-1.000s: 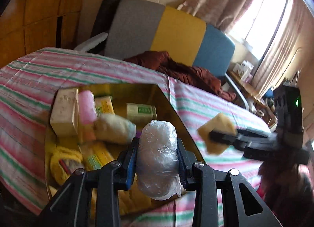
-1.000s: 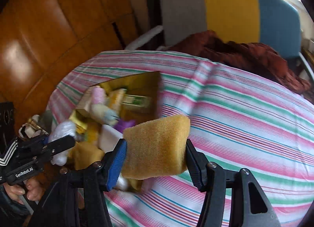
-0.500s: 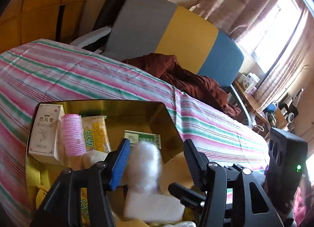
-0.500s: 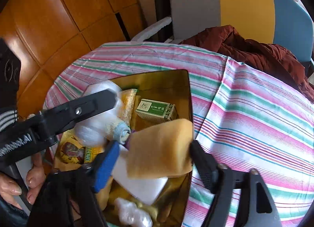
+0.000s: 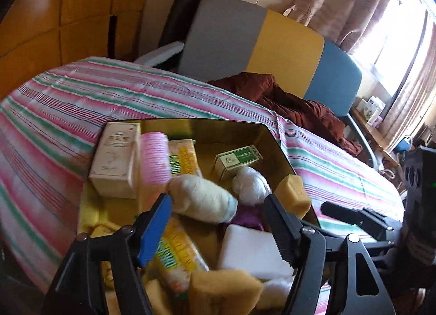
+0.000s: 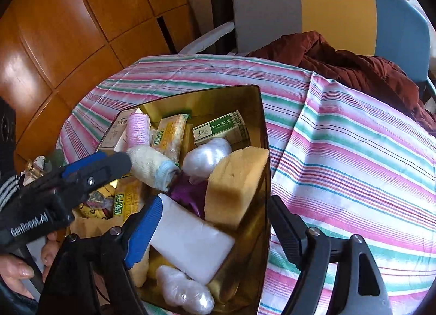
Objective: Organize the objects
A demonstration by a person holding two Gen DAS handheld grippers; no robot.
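The left gripper (image 5: 218, 222) is seen over the gold tray (image 5: 237, 126), its jaws opening with nothing pressed between them; a rolled cream towel (image 5: 201, 200) and a clear plastic bundle (image 5: 252, 184) lie beyond its fingertips. The right gripper (image 6: 215, 229) is held wide, its jaws opening, and no thing is gripped. Just past it a yellow sponge (image 6: 234, 181) is leaned against the tray's right wall, apart from both pads. A white block (image 6: 190, 244), a green box (image 6: 218, 129) and a pink roller (image 6: 137, 129) are also found in the tray, which is set on the striped cloth (image 6: 354, 156) of the desk.
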